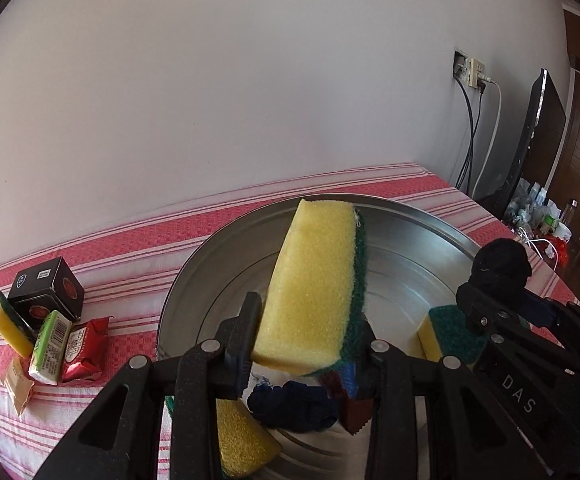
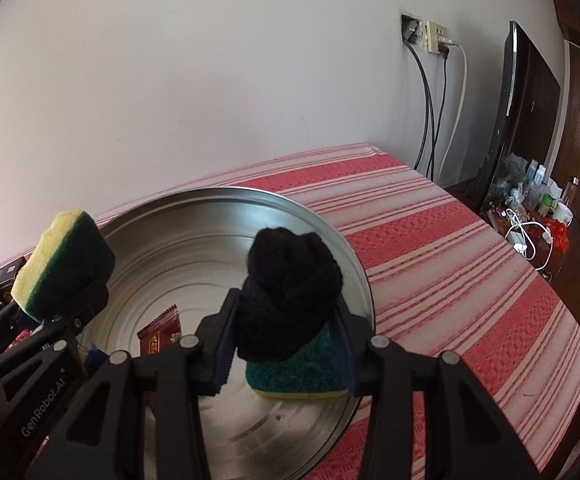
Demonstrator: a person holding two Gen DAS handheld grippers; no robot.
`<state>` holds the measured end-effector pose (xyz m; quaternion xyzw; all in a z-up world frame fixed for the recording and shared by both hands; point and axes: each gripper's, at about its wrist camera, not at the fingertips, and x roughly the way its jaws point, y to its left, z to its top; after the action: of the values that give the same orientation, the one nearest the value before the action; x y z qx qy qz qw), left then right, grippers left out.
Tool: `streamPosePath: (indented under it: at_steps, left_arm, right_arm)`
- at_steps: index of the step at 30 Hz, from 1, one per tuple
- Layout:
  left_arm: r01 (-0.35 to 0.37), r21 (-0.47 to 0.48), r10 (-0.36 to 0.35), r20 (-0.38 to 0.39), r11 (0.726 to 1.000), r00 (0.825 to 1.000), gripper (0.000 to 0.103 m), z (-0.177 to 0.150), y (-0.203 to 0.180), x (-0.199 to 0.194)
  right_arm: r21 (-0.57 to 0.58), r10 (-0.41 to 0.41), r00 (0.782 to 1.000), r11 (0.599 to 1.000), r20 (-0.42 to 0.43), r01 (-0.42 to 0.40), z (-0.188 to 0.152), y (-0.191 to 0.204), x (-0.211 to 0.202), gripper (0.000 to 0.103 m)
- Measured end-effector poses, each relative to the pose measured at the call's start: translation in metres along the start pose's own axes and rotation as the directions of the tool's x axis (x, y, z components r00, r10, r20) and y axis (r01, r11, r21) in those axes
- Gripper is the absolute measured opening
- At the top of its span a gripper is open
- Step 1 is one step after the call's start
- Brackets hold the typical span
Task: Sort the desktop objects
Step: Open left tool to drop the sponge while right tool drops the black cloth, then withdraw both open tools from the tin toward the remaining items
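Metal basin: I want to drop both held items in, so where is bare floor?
The metal basin is bare along its far wall. Its near side is crowded: red packet, dark cloth, grounded sponges. Striped tablecloth right of it is free.

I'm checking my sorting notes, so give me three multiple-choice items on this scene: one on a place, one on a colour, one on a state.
1. Where does the black box stand?
A. on the striped cloth beside the basin
B. inside the basin
C. on the floor

2. What colours is the sponge in the left hand-held gripper?
A. pink and white
B. yellow and green
C. all blue

3. What state is the right hand-held gripper in?
A. open and empty
B. shut on a dark knitted bundle
C. shut on a red packet

Answers:
1 A: the black box sits on the striped cloth, outside the metal basin.
2 B: the left hand-held gripper clamps a sponge of yellow foam with a green scouring side.
3 B: the right hand-held gripper squeezes the dark knitted bundle.
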<state>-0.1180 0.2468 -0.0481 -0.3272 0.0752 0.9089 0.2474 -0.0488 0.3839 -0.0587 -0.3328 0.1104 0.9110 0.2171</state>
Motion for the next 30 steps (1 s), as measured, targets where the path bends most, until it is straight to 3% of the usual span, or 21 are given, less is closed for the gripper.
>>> streamPosePath:
  at_steps: [2,5,30]
  left_arm:
    - [0.003,-0.005,-0.003,-0.020,1.000,1.000,0.065,0.000,-0.001,0.004]
    - [-0.018,-0.026,0.018,0.007,1.000,1.000,0.081,0.001,0.002,0.002]
    - [-0.069,-0.013,0.070,0.067,0.998,0.995,0.084,-0.007,0.013,-0.025]
  right_arm:
    - [0.007,0.009,1.000,1.000,0.004,-0.009,0.000,0.000,0.000,0.060]
    - [0.017,-0.028,0.999,0.999,0.041,0.028,0.000,-0.003,-0.004,0.064]
    - [0.088,-0.010,0.994,0.996,0.111,0.001,-0.011,0.000,-0.038,0.069]
